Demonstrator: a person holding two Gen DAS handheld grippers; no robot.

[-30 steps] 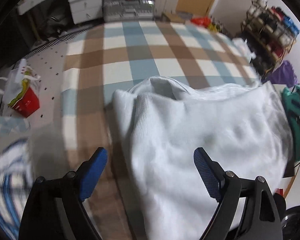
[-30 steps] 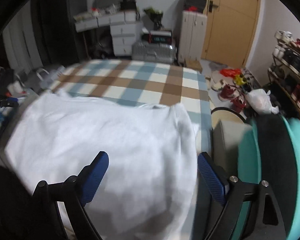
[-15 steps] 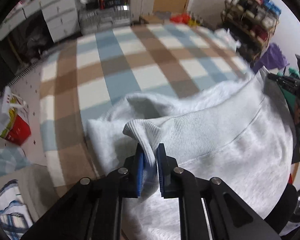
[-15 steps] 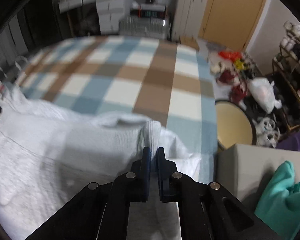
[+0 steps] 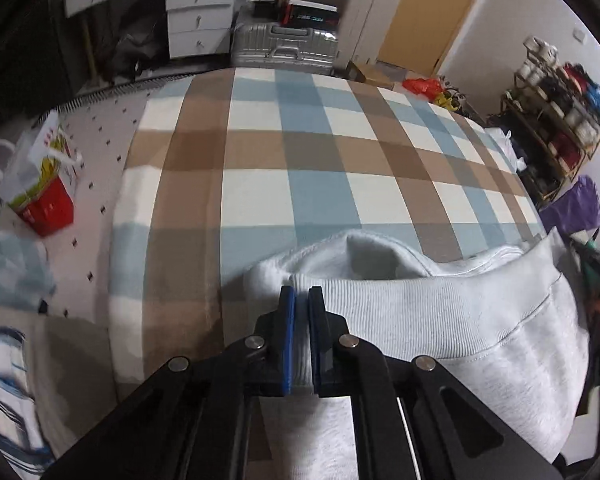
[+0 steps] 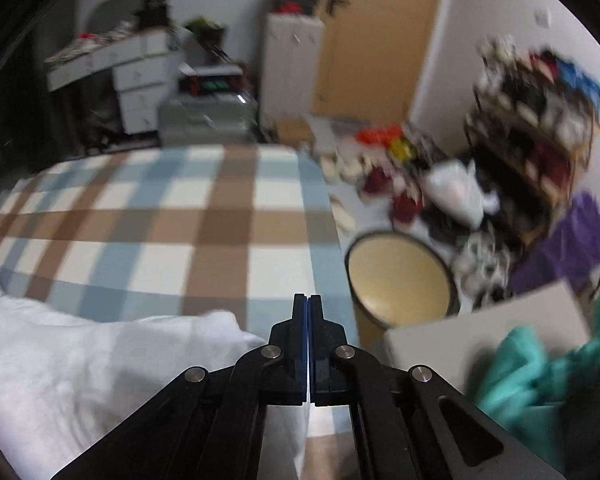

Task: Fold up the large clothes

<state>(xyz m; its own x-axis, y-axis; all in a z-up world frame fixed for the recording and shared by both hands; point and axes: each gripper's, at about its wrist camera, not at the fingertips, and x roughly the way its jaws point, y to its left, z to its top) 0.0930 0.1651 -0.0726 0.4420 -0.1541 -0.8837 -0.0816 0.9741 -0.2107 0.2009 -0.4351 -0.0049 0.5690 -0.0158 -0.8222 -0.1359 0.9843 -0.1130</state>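
Claws, two: left claw [image 5: 299,299] and right claw [image 6: 307,306] each clamped on one sweatshirt [image 5: 440,320].

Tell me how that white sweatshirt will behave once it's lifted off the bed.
The white sweatshirt looks soft and thick; it will likely sag between grips. The left gripper pinches its ribbed hem, which should hold without slipping. It's bulky, so probably fairly heavy for cloth.

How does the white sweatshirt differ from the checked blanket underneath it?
The white ribbed sweatshirt is one plain colour, while the blue, brown and white checked blanket has a grid of squares. The sweatshirt is bunched and lifted at its hem, pinched by the left gripper; the blanket lies spread flat. The sweatshirt covers only the near part; the blanket spans the whole bed. Both are soft fabric.
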